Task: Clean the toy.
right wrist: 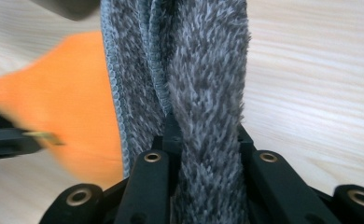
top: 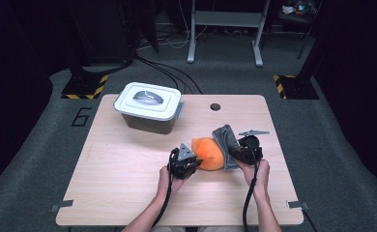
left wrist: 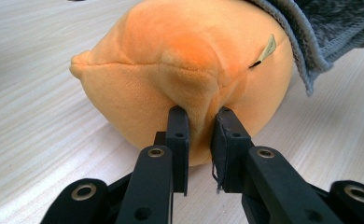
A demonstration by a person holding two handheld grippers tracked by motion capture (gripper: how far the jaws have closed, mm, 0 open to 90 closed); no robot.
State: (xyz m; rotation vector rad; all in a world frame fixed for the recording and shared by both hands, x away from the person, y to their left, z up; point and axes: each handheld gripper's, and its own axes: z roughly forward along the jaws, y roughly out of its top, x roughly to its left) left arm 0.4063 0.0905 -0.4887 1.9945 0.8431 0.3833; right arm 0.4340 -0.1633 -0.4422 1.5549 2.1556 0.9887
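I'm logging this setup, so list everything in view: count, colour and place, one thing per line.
Plush toy: one, orange, on the table's near middle, pinched by the left gripper.
Cloth: one, grey and fluffy, lying against the toy's right side, clamped in the right gripper.
Lidded bin: one, white lid over a dark body, at the table's far left.
Table: one, light wood, with a round hole near its far edge.
Cables: several, black, on the floor beyond the table.
Left gripper: one, black, shut on the toy's plush.
Right gripper: one, black, shut on the cloth.
Hands: two, entering from the near edge.
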